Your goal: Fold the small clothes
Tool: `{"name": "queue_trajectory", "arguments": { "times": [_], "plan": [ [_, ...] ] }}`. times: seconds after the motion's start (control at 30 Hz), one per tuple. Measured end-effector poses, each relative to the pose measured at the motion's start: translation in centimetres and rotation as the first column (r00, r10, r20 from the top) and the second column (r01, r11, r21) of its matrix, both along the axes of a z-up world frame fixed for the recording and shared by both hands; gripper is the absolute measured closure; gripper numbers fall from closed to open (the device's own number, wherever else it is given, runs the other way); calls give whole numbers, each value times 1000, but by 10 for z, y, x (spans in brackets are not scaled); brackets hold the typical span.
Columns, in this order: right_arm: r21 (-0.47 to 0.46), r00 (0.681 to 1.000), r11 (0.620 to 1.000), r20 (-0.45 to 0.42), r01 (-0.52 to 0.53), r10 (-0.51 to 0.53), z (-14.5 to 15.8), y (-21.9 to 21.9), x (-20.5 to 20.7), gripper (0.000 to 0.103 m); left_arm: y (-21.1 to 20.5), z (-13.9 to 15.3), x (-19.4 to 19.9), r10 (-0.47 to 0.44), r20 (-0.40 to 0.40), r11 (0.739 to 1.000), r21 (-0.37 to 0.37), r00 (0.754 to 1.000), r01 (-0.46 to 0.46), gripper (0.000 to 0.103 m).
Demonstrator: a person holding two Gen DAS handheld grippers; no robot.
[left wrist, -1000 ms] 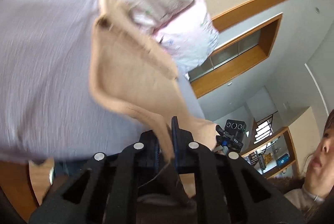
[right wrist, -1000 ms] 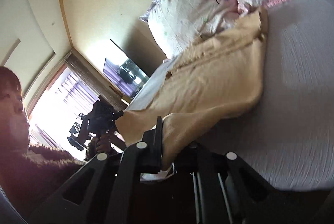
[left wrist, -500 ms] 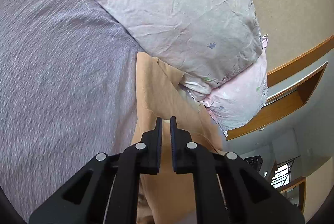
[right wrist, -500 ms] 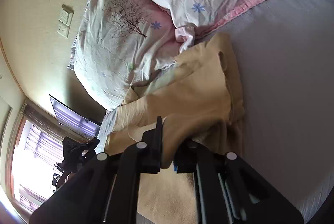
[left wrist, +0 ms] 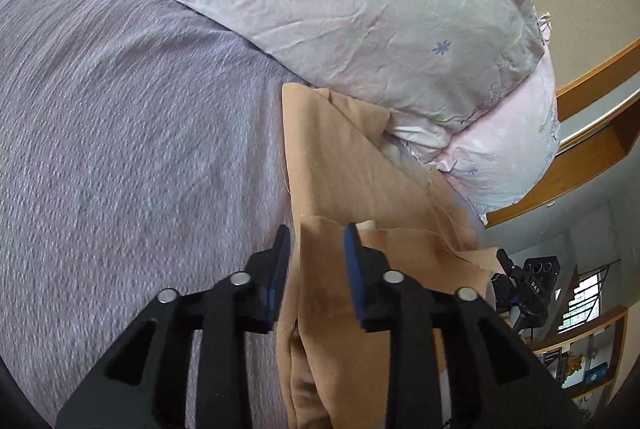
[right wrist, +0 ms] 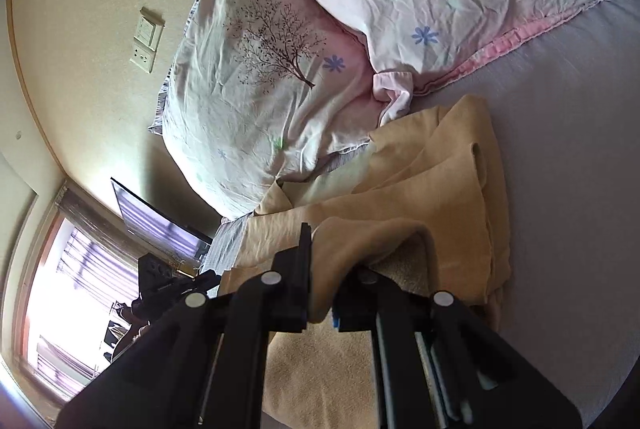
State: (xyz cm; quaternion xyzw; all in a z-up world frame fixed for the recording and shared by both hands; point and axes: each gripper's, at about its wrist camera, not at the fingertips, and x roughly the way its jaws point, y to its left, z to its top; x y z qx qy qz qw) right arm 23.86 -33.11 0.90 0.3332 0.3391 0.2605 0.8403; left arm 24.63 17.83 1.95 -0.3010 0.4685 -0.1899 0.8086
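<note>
Spread the left gripper (left wrist: pixel 316 249) wide and dropped its corner of the tan garment (left wrist: pixel 340 197) onto the grey bedsheet (left wrist: pixel 140 149) beside the pillows (left wrist: pixel 360 21) — fold laid, judging so — right gripper (right wrist: pixel 334 261) pinching a tan fold.

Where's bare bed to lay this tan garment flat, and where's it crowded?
Bare purple bedspread lies left of the tan garment, below the floral pillow. Crowded where the garment's top edge butts against the pillows, and under the right gripper.
</note>
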Motion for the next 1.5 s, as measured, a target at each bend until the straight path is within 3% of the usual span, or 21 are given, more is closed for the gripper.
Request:
{"name": "queue_trajectory", "arguments": {
  "times": [0.07,0.2,0.27,0.3,0.53,0.63,0.7,0.77,0.9,0.97,1.03,1.1,1.13,1.17,1.23,1.37,1.43,1.47,1.5],
  "plan": [
    [10,1000,1000,0,-2,2,-3,-1,-1,95,-3,-1,-1,-10,3,1000,14,1000,9,58],
    [16,1000,1000,3,-3,3,-3,-2,-3,95,-7,-2,1,-11,5,1000,16,1000,11,57],
    [15,1000,1000,2,0,0,-3,-2,-3,95,-14,-4,2,-20,2,999,38,1000,20,90],
    [17,1000,1000,1,2,-2,-2,-3,-4,95,-15,-4,2,-14,0,999,51,1000,14,97],
    [34,999,999,41,20,-22,20,-6,-10,95,-17,36,-7,30,138,994,103,990,-44,98],
    [51,997,997,58,51,-54,34,-9,4,95,-18,60,11,55,219,993,94,974,-78,98],
    [39,993,994,52,102,-104,38,-12,23,95,-25,67,33,75,262,984,139,962,-115,98],
    [14,988,988,12,156,-156,32,-15,50,95,-33,58,60,89,259,974,179,962,-138,98],
    [-76,965,974,-138,213,-222,-2,-10,96,95,-39,19,106,118,150,963,224,982,-150,98],
    [-127,946,966,-208,226,-249,-17,-6,109,88,-37,5,116,139,117,961,226,983,-162,97],
    [-146,939,962,-223,232,-261,-20,-5,116,81,-29,1,118,158,101,971,165,982,-173,97],
    [-148,942,956,-189,253,-278,-9,-7,111,51,-17,8,112,175,110,980,79,978,-184,97],
    [-154,941,948,-157,277,-301,0,-9,103,29,-11,15,106,191,131,978,56,973,-199,96],
    [-158,941,941,-114,298,-317,10,-9,94,25,-4,24,98,203,163,976,42,966,-212,96],
    [-143,962,956,-58,257,-267,25,-5,78,25,5,36,84,198,184,977,40,963,-208,87],
    [-121,983,982,-94,144,-156,22,7,62,22,4,34,55,97,121,994,45,988,-104,86],
    [-220,962,964,-192,149,-193,5,9,63,27,-1,22,39,51,69,998,36,996,-54,86],
    [-254,953,954,-212,161,-217,-2,9,63,35,-2,16,32,35,43,999,31,998,-36,86],
    [-250,955,951,-182,184,-232,-2,6,57,36,-4,12,24,22,20,999,27,1000,-23,86]
  ]
}}
